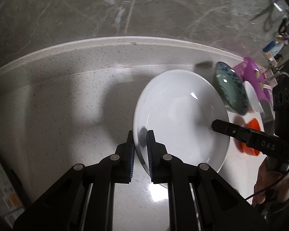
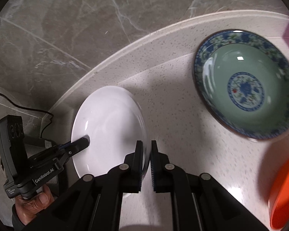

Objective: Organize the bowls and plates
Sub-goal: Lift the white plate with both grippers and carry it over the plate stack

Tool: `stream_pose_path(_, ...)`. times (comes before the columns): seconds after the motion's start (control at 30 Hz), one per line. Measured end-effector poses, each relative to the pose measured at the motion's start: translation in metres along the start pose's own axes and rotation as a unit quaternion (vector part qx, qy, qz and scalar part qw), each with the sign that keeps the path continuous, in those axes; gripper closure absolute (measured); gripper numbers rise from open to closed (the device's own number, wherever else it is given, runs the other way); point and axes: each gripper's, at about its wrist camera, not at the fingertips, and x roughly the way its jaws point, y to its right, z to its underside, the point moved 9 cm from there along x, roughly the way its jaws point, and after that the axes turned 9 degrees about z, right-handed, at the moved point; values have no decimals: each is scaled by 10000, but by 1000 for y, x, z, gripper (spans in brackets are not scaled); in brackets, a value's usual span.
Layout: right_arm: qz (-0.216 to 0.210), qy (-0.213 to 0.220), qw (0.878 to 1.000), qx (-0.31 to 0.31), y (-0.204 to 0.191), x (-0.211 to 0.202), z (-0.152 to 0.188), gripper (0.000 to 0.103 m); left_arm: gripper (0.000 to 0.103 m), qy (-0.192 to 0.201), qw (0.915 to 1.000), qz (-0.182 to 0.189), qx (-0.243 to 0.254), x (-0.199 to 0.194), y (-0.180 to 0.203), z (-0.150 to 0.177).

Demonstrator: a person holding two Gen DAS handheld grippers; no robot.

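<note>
Tools pinching one white plate (image 1: 181,119) from opposite rims.
Left tool (image 1: 140,150) and right tool (image 2: 146,159) each clamp the rim, the plate between them above the speckled tabletop (image 1: 67,100); the patterned green bowl (image 2: 246,88) lies nearer the right tool.

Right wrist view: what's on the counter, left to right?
Left gripper clamped on the white plate's far rim → white plate → right gripper on its near rim → green-and-blue patterned bowl → orange bowl.
</note>
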Motion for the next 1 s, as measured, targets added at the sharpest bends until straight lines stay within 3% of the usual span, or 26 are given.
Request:
stream_pose_path(0.4, 26, 350, 9992, 194, 18, -76, 50, 94, 93, 15, 9984, 325, 468, -48, 71, 49)
stream_pose_path(0.73, 83, 472, 9968, 639, 50, -123, 122, 94, 93, -361, 9927, 630, 961, -64, 128, 131)
stream_pose_path(1.0, 132, 339, 9949, 945, 69, -133, 177, 93, 92, -688, 9887, 714, 1126, -60, 143, 188)
